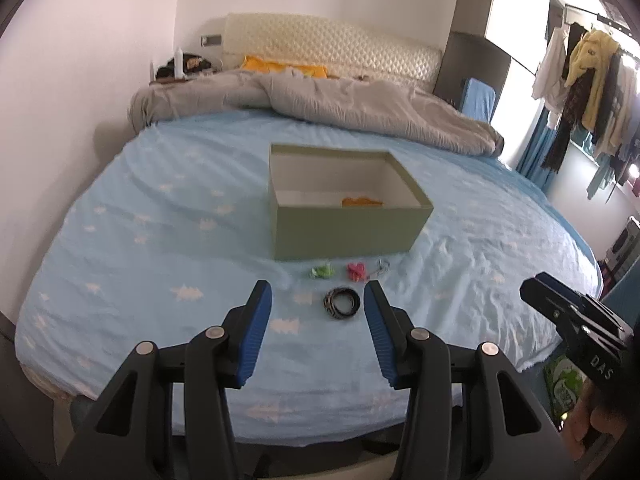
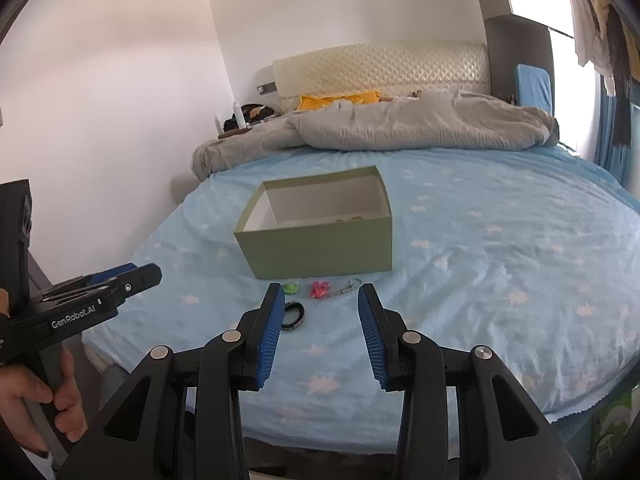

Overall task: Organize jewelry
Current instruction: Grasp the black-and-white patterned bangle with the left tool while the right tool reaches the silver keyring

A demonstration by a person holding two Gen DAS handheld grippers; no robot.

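Both grippers hover over the bed [image 1: 120, 216], jaws spread and empty. Just ahead of the left gripper [image 1: 318, 292] lies the dark bangle [image 1: 342, 303], flat, nearer it than the right gripper [image 2: 320, 294]; the green box [image 1: 344, 232] stands farther back.

Left gripper [image 1: 318, 300] low centre of frame, blue-padded jaws apart and empty, right gripper [image 2: 320, 300] likewise parted, bare hand [image 2: 60, 396] lower left gripping a handle
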